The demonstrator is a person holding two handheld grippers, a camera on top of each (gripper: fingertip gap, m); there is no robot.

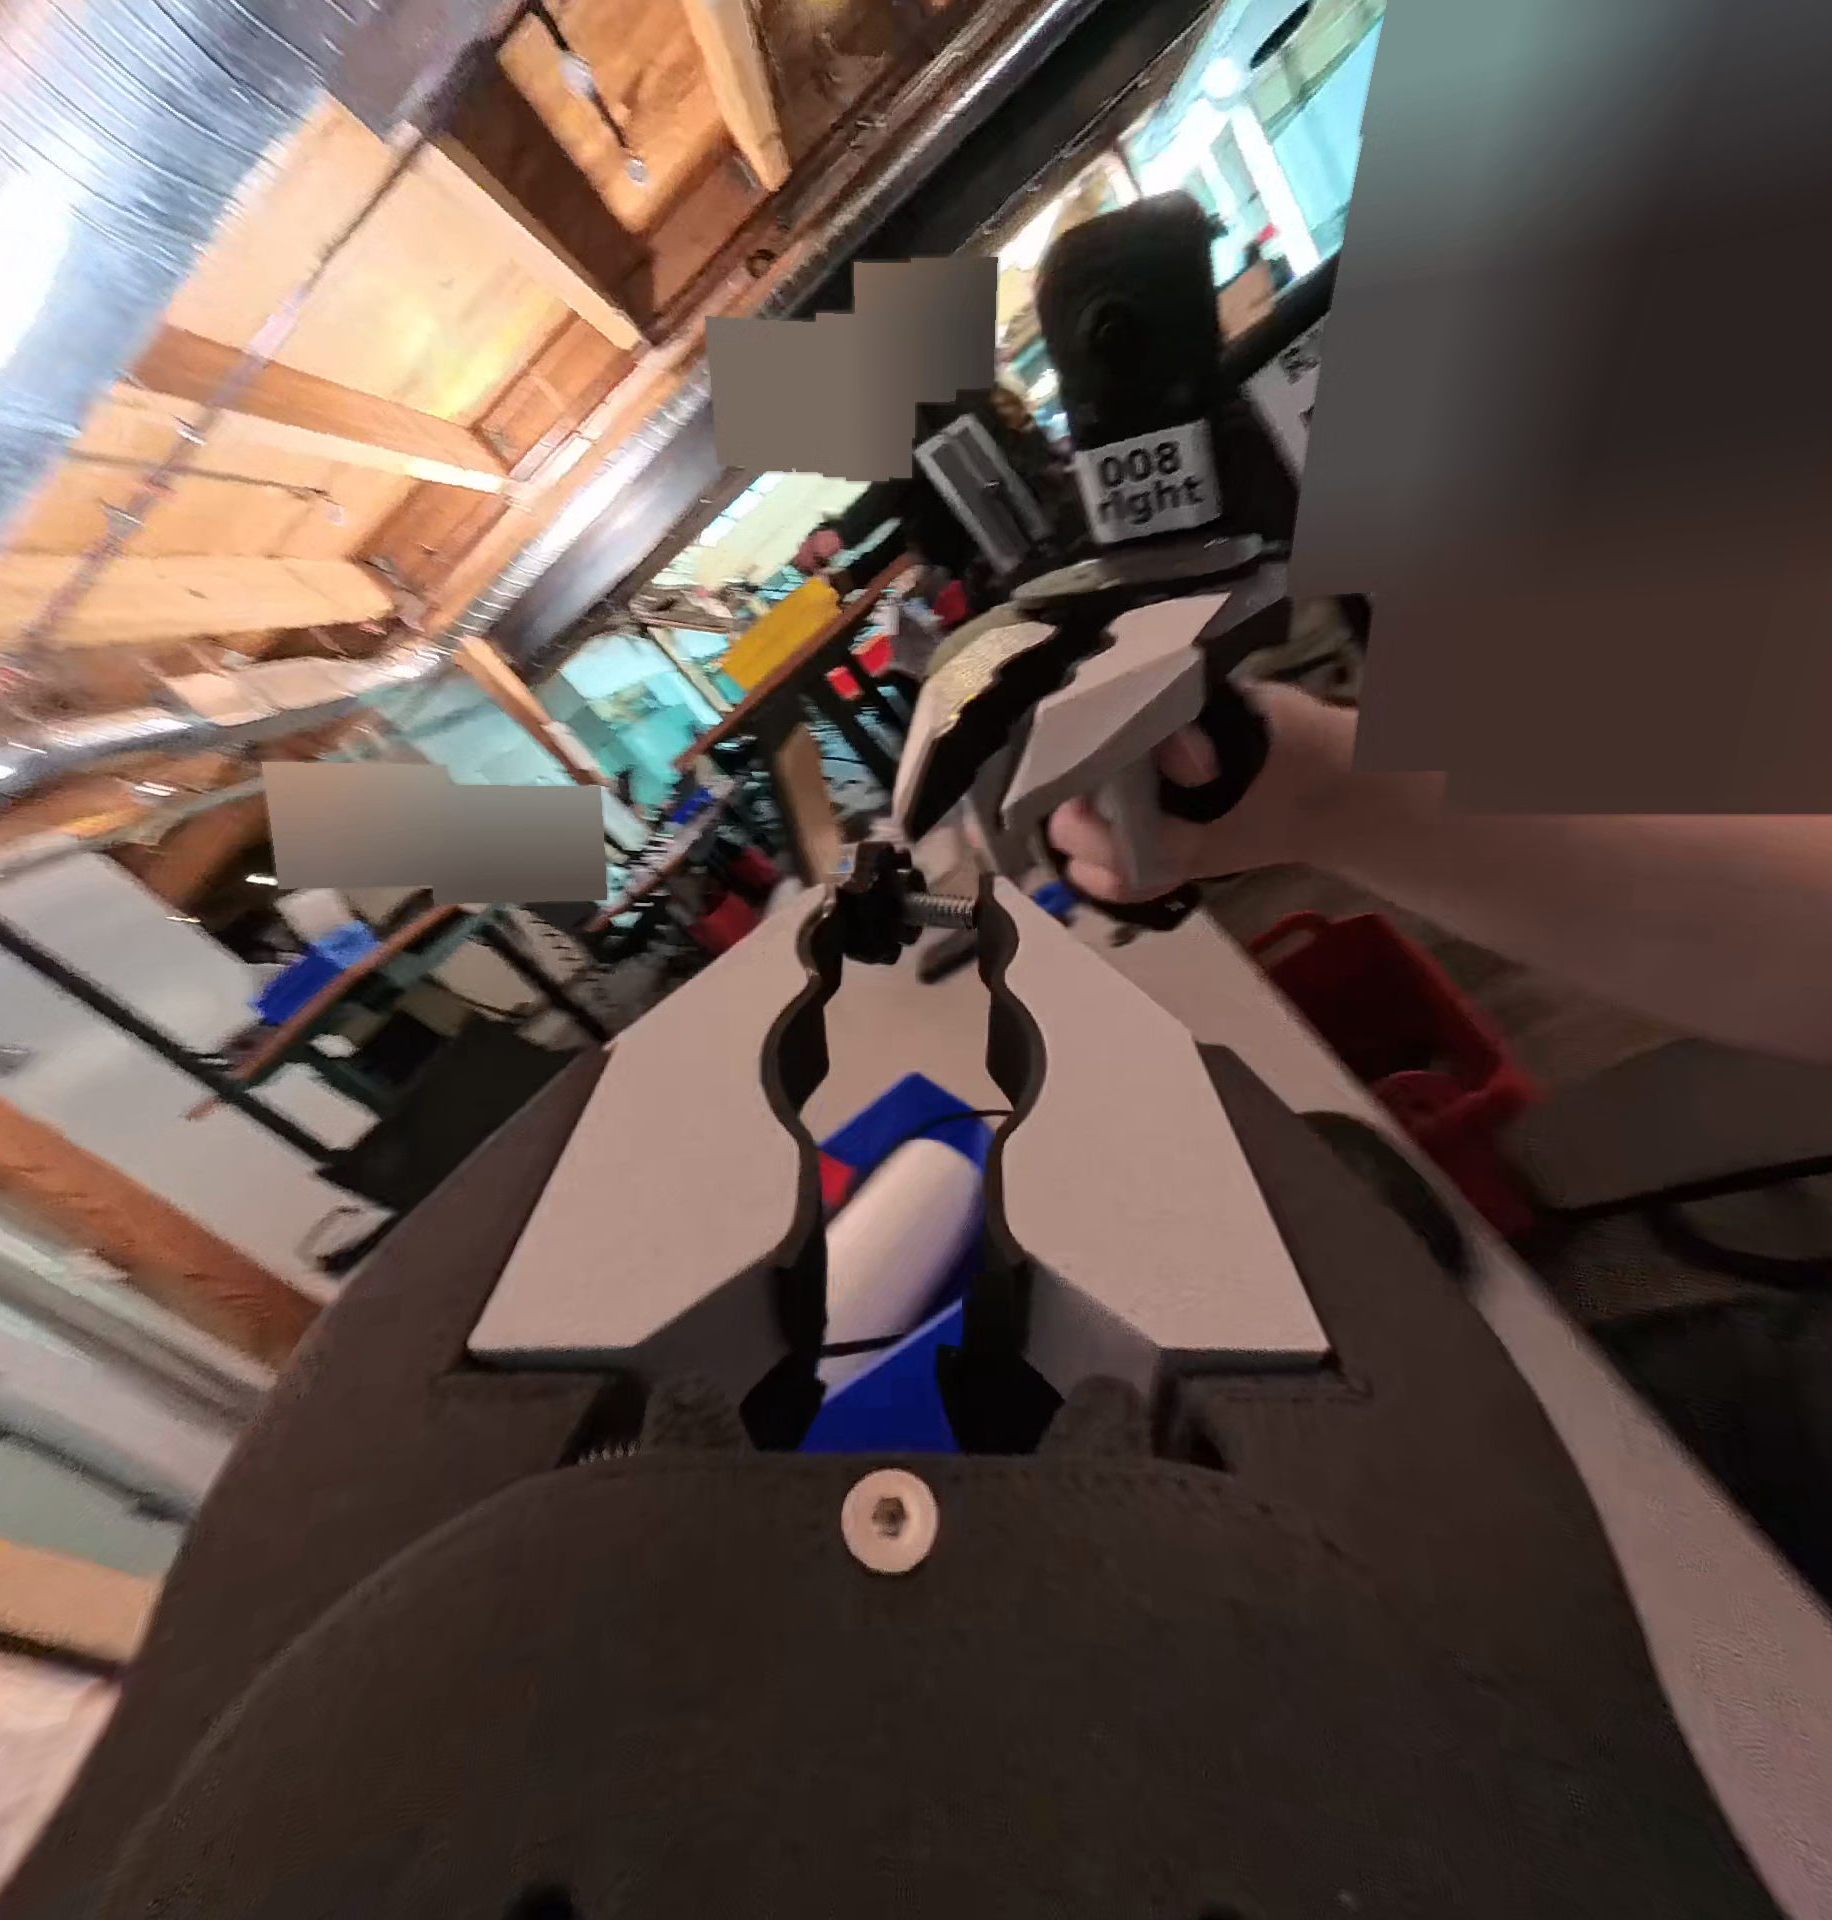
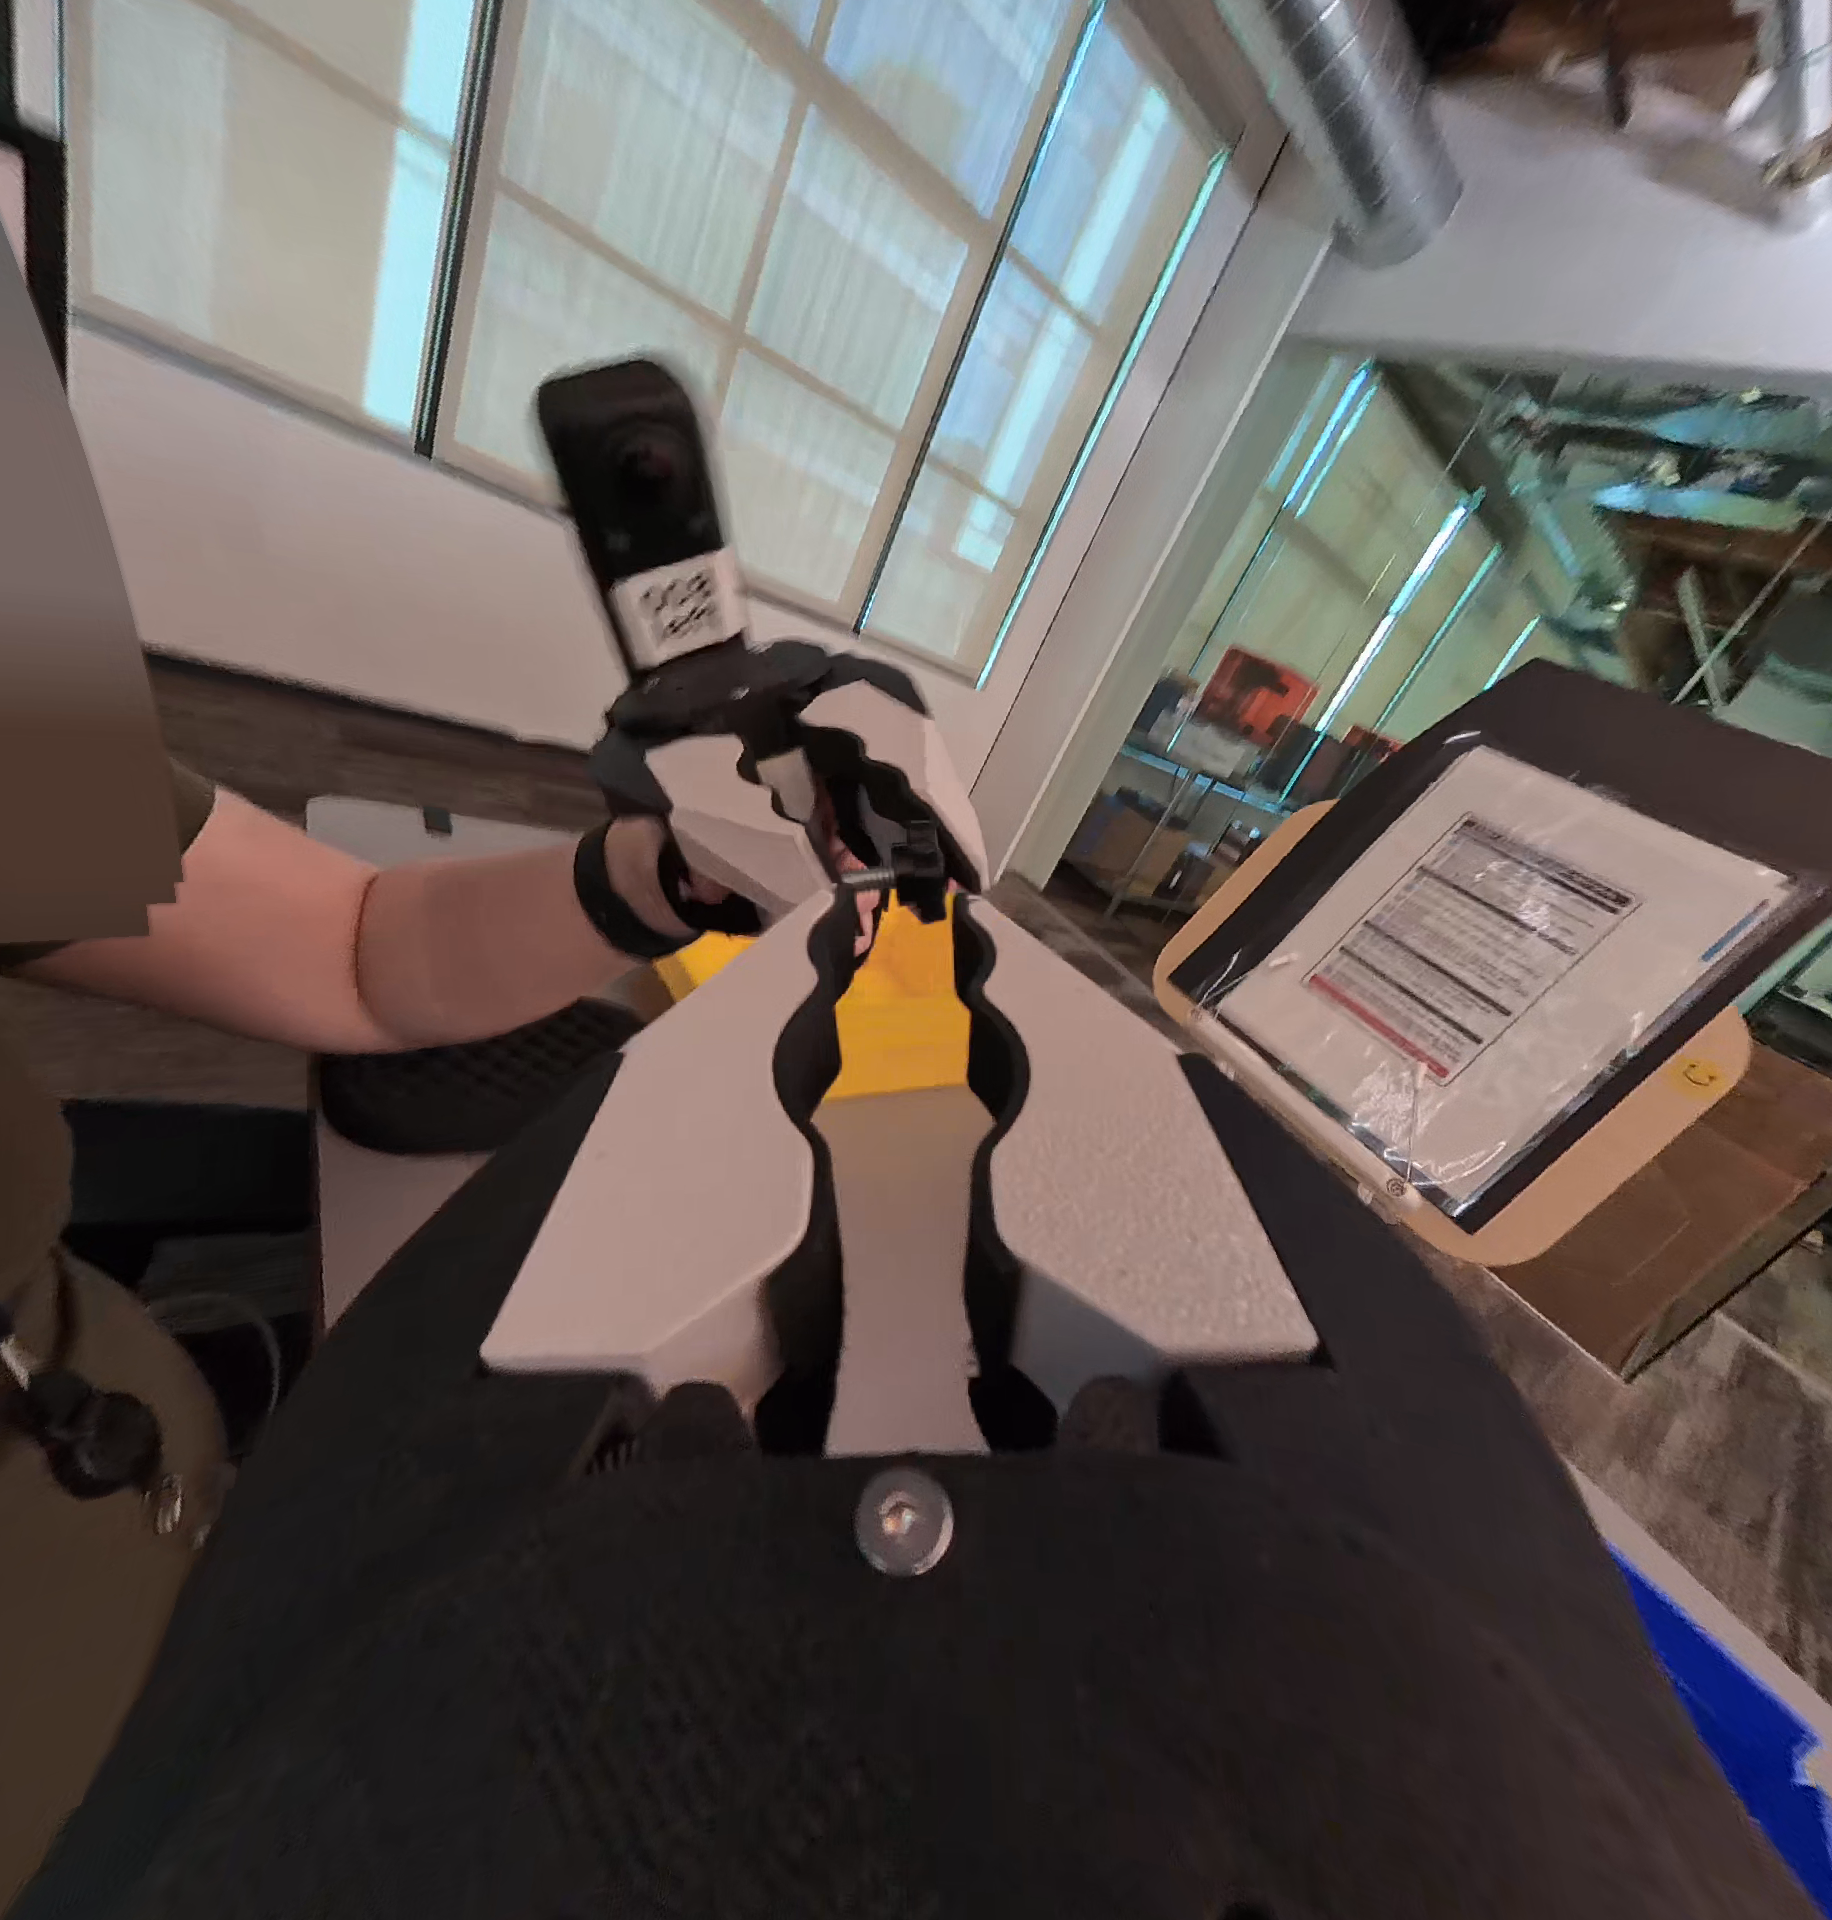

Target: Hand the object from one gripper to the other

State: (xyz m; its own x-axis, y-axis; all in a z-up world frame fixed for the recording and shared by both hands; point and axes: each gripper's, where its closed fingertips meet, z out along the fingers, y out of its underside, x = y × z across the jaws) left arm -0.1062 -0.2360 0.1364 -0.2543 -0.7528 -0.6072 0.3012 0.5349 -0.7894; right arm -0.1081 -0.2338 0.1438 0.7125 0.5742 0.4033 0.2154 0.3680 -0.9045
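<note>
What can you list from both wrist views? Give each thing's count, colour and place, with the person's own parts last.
black knob with threaded metal screw: one, black and silver, between the left gripper's tips
blue plastic bin: one, blue, below the left gripper
white cylinder: one, white, in the blue bin
red plastic bin: one, red, right side
yellow plastic bin: one, yellow, beyond the right gripper
tilted board with laminated sheet: one, tan, right side
left gripper: one, white-black, gripping the knob
right gripper: one, white-black, open
</note>
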